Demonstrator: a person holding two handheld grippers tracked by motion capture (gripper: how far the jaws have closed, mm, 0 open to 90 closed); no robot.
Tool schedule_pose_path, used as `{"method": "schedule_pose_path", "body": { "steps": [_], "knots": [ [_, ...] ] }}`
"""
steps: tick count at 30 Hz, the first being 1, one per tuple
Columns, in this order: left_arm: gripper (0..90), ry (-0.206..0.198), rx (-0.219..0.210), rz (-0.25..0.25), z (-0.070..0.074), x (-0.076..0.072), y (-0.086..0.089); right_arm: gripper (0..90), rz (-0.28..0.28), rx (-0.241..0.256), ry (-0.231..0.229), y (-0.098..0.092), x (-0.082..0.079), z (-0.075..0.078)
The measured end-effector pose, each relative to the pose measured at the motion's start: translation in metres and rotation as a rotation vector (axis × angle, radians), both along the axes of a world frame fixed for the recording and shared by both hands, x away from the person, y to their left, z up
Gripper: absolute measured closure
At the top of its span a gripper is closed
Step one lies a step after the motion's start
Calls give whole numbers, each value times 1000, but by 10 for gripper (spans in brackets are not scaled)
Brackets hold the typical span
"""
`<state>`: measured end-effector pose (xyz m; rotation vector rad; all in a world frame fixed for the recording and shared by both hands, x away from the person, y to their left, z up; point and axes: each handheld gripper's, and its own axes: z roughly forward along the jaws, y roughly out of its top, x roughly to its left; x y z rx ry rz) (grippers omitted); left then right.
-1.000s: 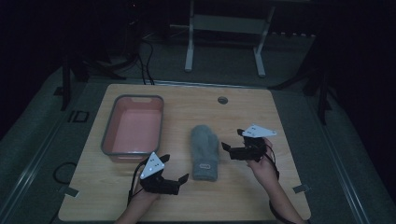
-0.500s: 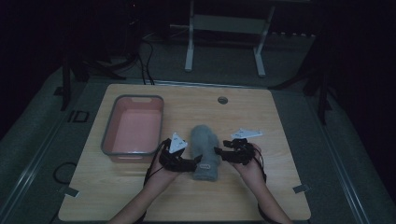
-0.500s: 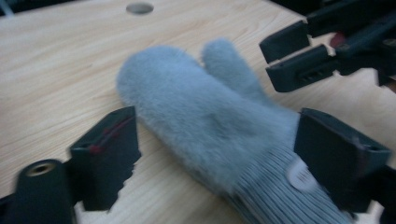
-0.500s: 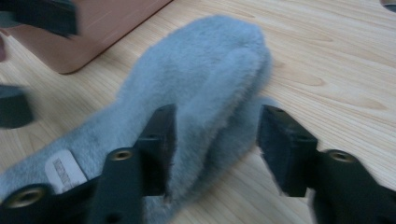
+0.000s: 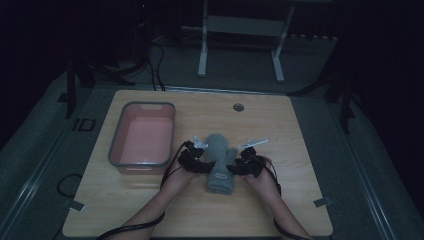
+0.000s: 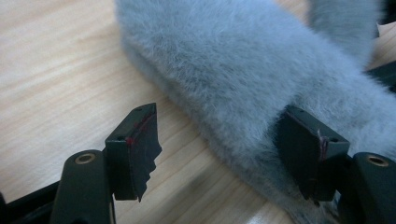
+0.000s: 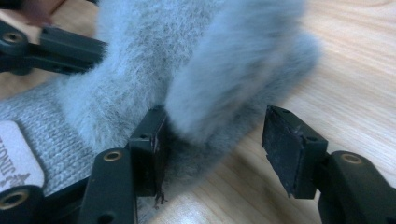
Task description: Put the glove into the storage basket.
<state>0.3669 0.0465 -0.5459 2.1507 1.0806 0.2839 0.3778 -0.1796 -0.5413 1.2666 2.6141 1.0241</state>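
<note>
Your 2 grippers sit on each side of the fuzzy grey mitten — left gripper and right gripper both wide apart, fur between the jaws.

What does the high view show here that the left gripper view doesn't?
High view alone: the pink tray left of the work, both forearms, and the right tool at the mitten's other edge. Left gripper view alone: the left tool open, one jaw pressed into the fur, the other over bare wood. Both: the grey furry mitten on the wooden table.
</note>
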Motion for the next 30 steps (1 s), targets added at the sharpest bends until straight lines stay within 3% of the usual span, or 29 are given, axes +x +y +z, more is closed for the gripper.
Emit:
{"method": "schedule_pose_path", "body": {
  "steps": [4,8,11,14,18,24,30],
  "knots": [
    [319,44,-12,-6,-7,6,1,369,42,18,19,0,6,-4],
    [375,41,-19,-44,-9,9,0,532,85,42,34,1,8,-5],
    [500,53,-39,-69,-9,10,-3,616,90,52,49,2,7,-5],
    [668,76,-64,-82,-10,10,-6,713,119,30,-8,6,3,-4],
    [783,96,-95,-100,-10,12,-3,769,141,-29,-84,11,-5,-1],
    [825,83,-116,-98,-6,8,-1,809,135,-54,-180,14,-17,3],
    [833,43,-137,-99,17,4,0,819,126,-1,-206,7,-19,21]
  ]
}}
